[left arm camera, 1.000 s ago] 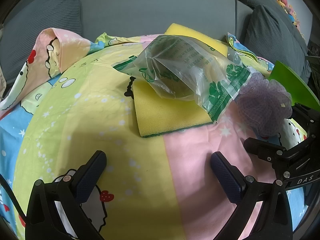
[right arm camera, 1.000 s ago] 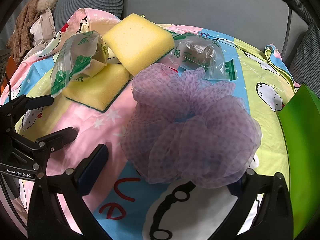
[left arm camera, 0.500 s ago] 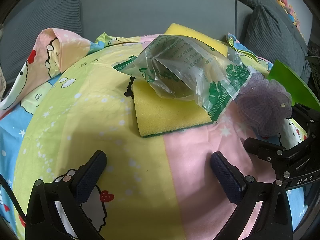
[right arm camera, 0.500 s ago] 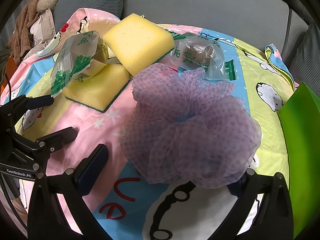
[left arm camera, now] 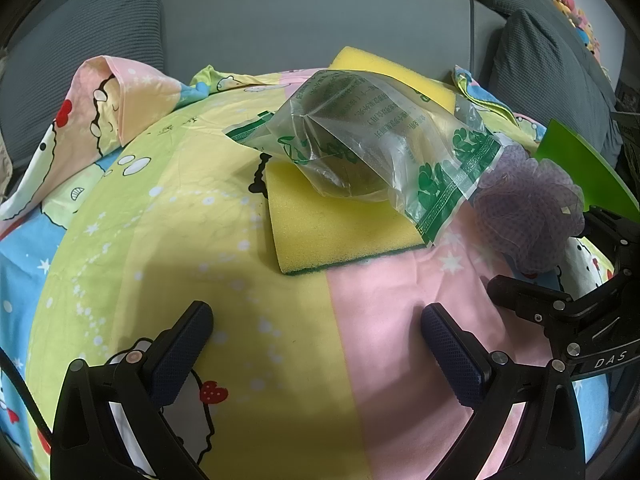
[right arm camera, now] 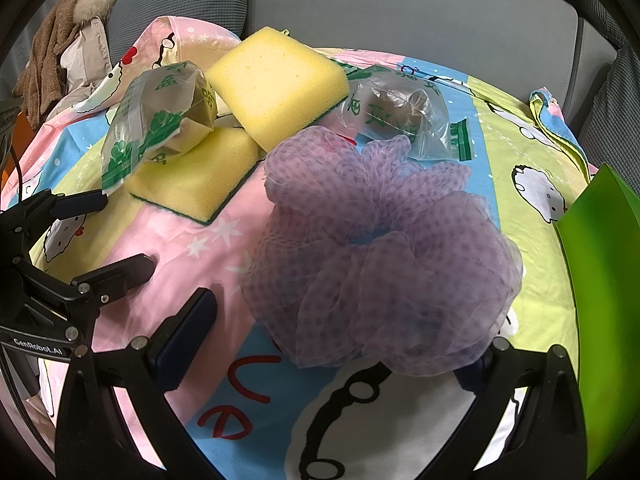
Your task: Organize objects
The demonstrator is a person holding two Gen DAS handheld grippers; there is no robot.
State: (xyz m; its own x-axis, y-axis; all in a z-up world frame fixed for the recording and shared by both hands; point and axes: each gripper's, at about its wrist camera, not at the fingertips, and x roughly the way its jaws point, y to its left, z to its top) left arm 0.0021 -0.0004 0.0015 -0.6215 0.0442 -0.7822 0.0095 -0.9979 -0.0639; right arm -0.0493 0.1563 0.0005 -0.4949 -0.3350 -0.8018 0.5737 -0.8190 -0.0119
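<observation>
A purple mesh bath pouf (right arm camera: 380,248) lies on the cartoon-print sheet (right arm camera: 520,152), right in front of my open right gripper (right arm camera: 340,344); its right finger is hidden behind the pouf. Two yellow sponges sit beyond: a flat one (left arm camera: 336,228) and a thicker one (right arm camera: 276,80) leaning on it. A clear green-printed bag (left arm camera: 372,140) rests on the flat sponge; a second bag (right arm camera: 400,116) lies behind the pouf. My left gripper (left arm camera: 320,340) is open over bare sheet, short of the flat sponge.
A bright green sheet-like object (right arm camera: 600,280) stands at the right edge. Grey sofa cushions (left arm camera: 280,12) rise behind the sheet. Brown and beige clothing (right arm camera: 68,40) is piled at the far left. The right gripper's body (left arm camera: 580,320) shows at the right of the left wrist view.
</observation>
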